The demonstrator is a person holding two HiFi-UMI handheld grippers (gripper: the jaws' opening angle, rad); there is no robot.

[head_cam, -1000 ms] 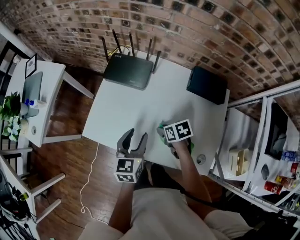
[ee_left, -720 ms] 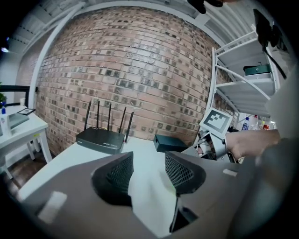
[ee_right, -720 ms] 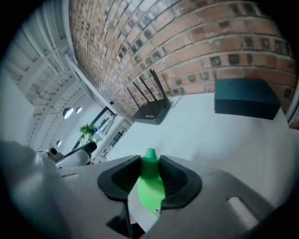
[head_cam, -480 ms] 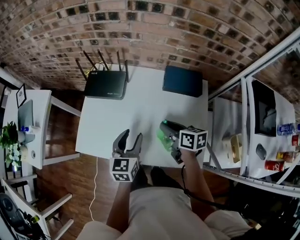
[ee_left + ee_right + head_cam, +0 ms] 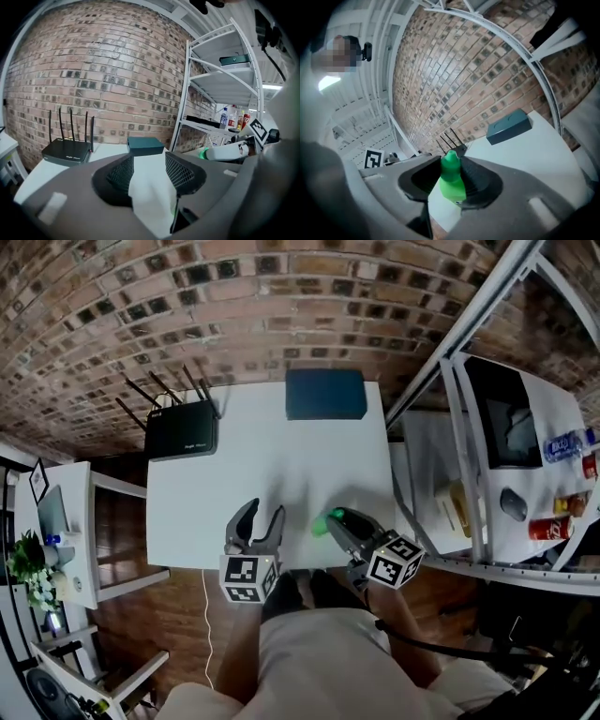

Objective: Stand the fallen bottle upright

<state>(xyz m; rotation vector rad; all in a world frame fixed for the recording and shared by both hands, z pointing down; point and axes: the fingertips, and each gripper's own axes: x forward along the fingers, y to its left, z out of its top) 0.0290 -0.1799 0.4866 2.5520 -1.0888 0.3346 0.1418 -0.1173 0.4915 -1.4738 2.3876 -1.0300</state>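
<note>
A small green bottle (image 5: pixel 452 185) is pinched between the jaws of my right gripper (image 5: pixel 451 171), its pointed cap sticking out past the fingertips. In the head view the green bottle (image 5: pixel 322 523) hangs over the front right of the white table (image 5: pixel 244 474), carried by the right gripper (image 5: pixel 336 519), which points roughly level toward the left. My left gripper (image 5: pixel 265 512) hovers at the table's front edge, open, with only bare table between its mesh pads (image 5: pixel 180 171). The left gripper view shows the bottle's green end (image 5: pixel 203 153) off to its right.
A black router (image 5: pixel 178 432) with several antennas sits at the table's back left, a dark teal box (image 5: pixel 325 393) at the back middle. A white metal rack (image 5: pixel 478 427) with bottles and cans stands right of the table. A side table (image 5: pixel 66 521) is at the left.
The right gripper has risen off the table with the bottle and swung from pointing down to nearly level. The left gripper has shifted a little. The head view has turned rightward.
</note>
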